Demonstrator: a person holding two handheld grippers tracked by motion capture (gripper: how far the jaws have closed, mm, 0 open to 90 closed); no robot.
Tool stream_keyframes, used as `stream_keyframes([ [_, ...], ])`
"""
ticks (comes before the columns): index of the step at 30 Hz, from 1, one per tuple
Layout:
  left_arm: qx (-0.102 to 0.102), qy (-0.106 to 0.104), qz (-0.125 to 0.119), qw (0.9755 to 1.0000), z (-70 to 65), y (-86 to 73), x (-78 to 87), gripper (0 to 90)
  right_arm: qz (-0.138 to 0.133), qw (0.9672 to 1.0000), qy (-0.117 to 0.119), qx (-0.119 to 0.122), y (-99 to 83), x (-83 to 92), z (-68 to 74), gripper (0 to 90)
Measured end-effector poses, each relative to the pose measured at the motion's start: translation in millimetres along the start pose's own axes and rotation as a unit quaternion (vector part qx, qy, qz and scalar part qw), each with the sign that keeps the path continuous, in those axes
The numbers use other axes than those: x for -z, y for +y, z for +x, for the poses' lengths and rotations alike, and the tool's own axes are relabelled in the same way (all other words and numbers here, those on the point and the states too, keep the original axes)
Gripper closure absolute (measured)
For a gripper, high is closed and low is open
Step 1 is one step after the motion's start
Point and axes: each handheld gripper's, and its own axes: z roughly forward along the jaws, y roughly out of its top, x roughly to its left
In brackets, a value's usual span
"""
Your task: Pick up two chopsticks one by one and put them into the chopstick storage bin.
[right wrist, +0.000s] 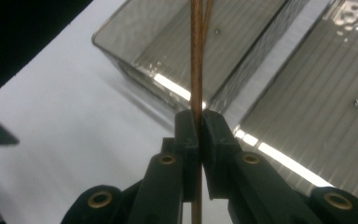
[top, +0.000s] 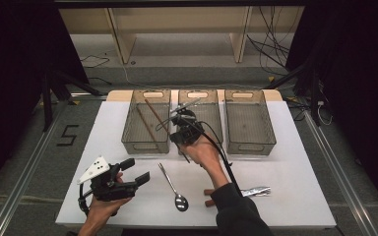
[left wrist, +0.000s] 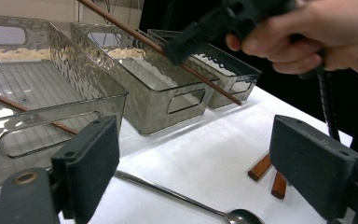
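Chopstick [right wrist: 196, 70]: thin, brown, round wooden stick, gripped crosswise between fingers of right gripper [top: 181, 132], raised above gap between left bin [top: 146, 121] and middle bin [top: 211, 120]; one end slanted over left bin. Second chopstick [top: 145, 125] seen lying inside left bin. Bins: three, clear smoky plastic, set in row at far side of white worktop [top: 285, 167]; right bin [top: 249, 121] alongside. Left gripper [top: 137, 172] held low over worktop at near left, fingers [left wrist: 93, 163] spread wide, nothing between. Spoon [top: 172, 189] laid near front edge, just beside two wooden handle ends [left wrist: 266, 170].
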Motion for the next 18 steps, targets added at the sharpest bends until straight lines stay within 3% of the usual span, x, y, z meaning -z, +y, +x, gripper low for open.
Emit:
stream_keyframes([
  [18, 0.001, -0.003, -0.001, 1.0, 0.3, 0.2, 0.5, 15.4, -0.004, 0.9994, 0.003, -0.036, 48.2, -39.9, -16.4, 85.9],
])
